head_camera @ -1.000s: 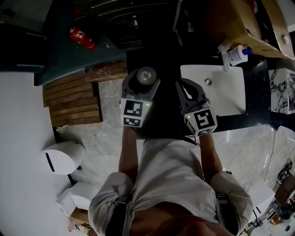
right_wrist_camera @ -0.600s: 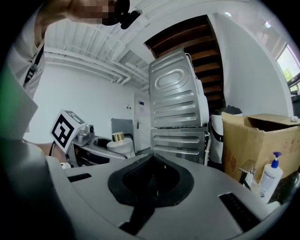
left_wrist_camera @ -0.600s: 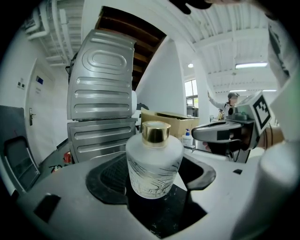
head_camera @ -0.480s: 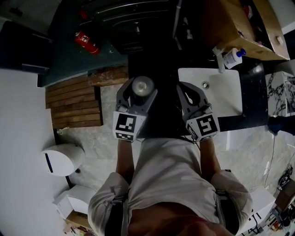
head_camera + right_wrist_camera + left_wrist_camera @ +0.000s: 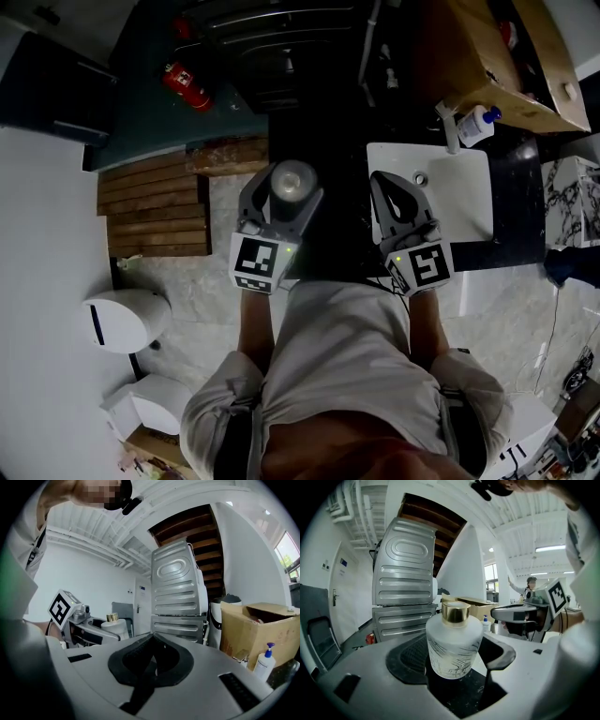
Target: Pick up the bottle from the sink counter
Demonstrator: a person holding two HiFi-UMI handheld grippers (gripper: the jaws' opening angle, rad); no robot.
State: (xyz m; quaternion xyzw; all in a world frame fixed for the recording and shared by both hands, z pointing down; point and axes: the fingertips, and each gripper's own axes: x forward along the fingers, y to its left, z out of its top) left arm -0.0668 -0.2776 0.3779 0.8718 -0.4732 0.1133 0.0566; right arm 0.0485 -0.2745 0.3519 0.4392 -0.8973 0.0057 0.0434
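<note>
While the person stands at a white sink (image 5: 469, 192) set in a black table (image 5: 520, 202), the left gripper (image 5: 292, 183) clasps an upright frosted bottle (image 5: 453, 641) with a gold cap, lifted off the table, left of the sink. The right gripper (image 5: 396, 186) is closed on nothing. The room has a marble floor (image 5: 216, 272) and a red fire extinguisher (image 5: 187, 82). Since a second ago, both grippers have drawn slightly toward the body.
</note>
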